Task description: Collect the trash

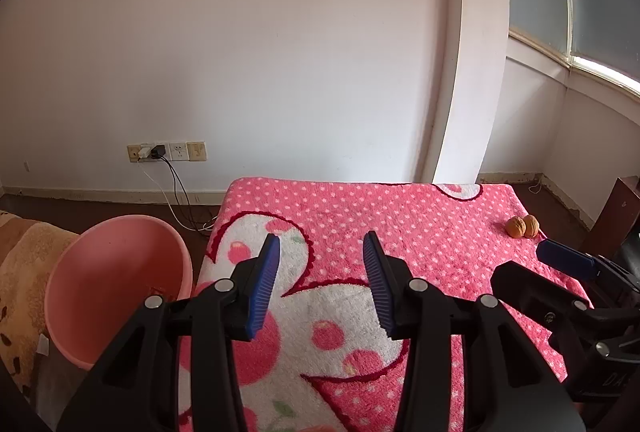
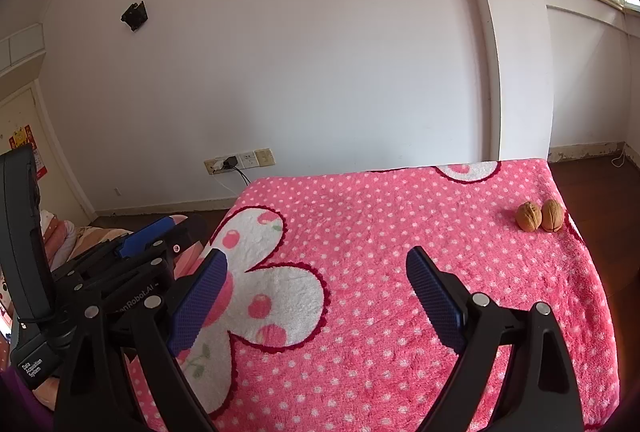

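Two brown walnuts (image 2: 540, 215) lie side by side near the far right edge of a pink polka-dot blanket (image 2: 380, 224); they also show in the left wrist view (image 1: 522, 226). My right gripper (image 2: 316, 260) is open and empty above the blanket, well short and left of the walnuts. My left gripper (image 1: 322, 244) is open and empty over the blanket's left part. A pink bin (image 1: 120, 284) stands left of the blanket, beside my left gripper, with something small and dark inside.
The blanket covers a raised surface with edges at the left, far and right sides. Brown floor, wall sockets with cables (image 1: 168, 152) and a white wall lie beyond. A tan plush fabric (image 1: 20, 272) sits left of the bin. A dark cabinet (image 1: 616, 212) stands at right.
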